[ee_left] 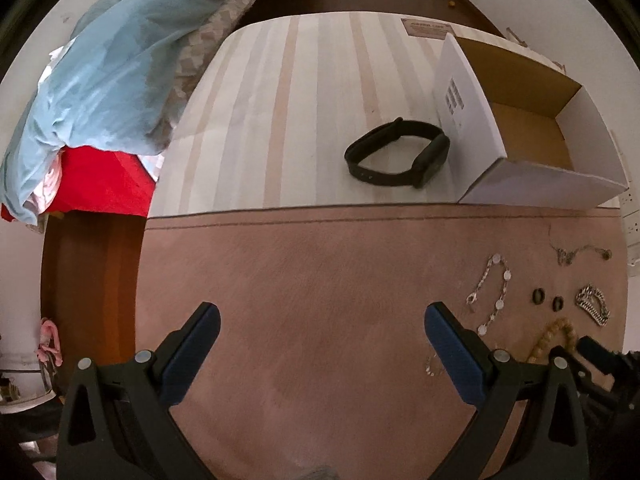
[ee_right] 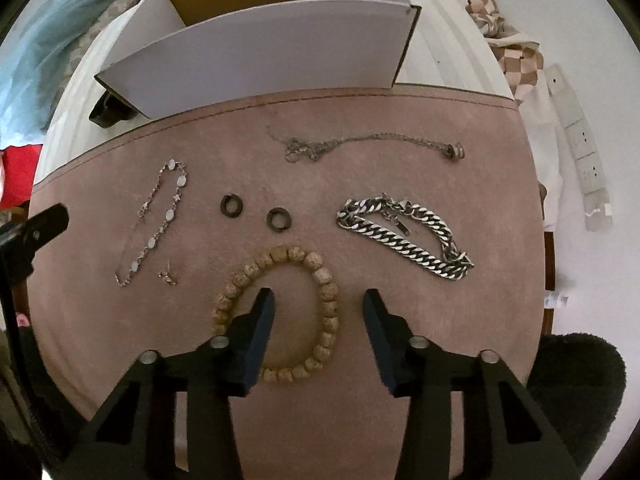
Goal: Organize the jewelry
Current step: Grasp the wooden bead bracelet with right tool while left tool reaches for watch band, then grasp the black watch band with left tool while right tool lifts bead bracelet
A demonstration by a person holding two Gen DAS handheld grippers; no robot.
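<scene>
Right gripper [ee_right: 318, 304] straddles the bead bracelet's [ee_right: 326, 280] right side, jaws parted, no contact yet. Left gripper [ee_left: 322, 324] released, over bare mat [ee_left: 280, 280], bracelet to its right.

hidden: black watch band [ee_right: 105, 112] mostly behind white box [ee_right: 256, 46] | cut off: box's far end, top of right view | hidden: bead bracelet [ee_left: 554, 338] partly behind left tool's finger [ee_left: 456, 354] | too small: charm [ee_right: 168, 277], shape unclear
</scene>
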